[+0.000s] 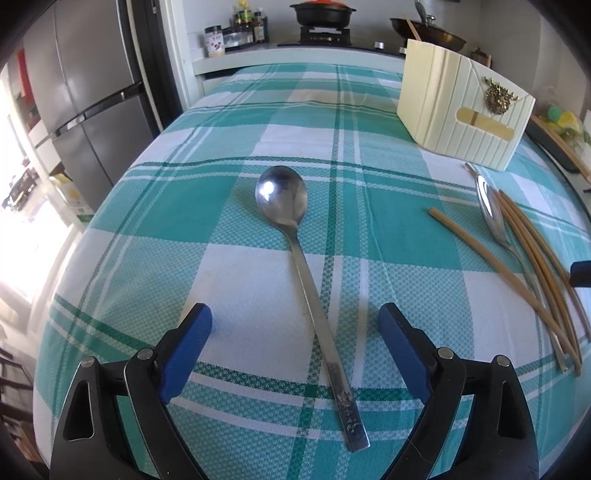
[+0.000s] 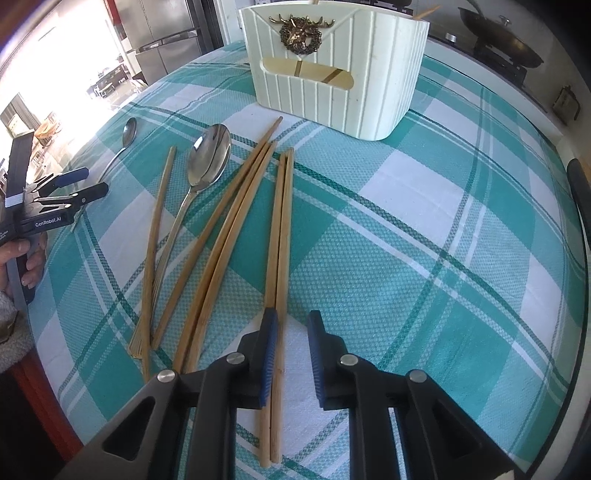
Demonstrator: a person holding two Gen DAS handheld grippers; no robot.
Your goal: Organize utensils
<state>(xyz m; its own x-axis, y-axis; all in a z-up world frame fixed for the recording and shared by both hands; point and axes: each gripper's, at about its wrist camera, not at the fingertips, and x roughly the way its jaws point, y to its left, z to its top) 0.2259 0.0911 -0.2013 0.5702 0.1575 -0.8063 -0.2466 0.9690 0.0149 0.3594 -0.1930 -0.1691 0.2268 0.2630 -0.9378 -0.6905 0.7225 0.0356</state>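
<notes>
A steel spoon [image 1: 295,258] lies on the teal checked tablecloth, its handle running between the fingers of my open left gripper [image 1: 295,317]. A cream utensil holder [image 1: 465,110] with a gold deer emblem stands at the back right; it also shows in the right wrist view [image 2: 332,70]. My right gripper [image 2: 291,325] is open just above the cloth, its left finger beside a pair of wooden chopsticks [image 2: 279,236]. A second spoon [image 2: 207,162] and several more chopsticks [image 2: 221,240] lie to the left. The left gripper [image 2: 79,182] shows at the far left over the first spoon [image 2: 127,133].
A stove with a black pot [image 1: 321,14] and a wok [image 1: 428,29] stands behind the table. A fridge [image 1: 85,92] is at the left. Spice jars [image 1: 236,33] sit on the counter. The table edge curves close on the right.
</notes>
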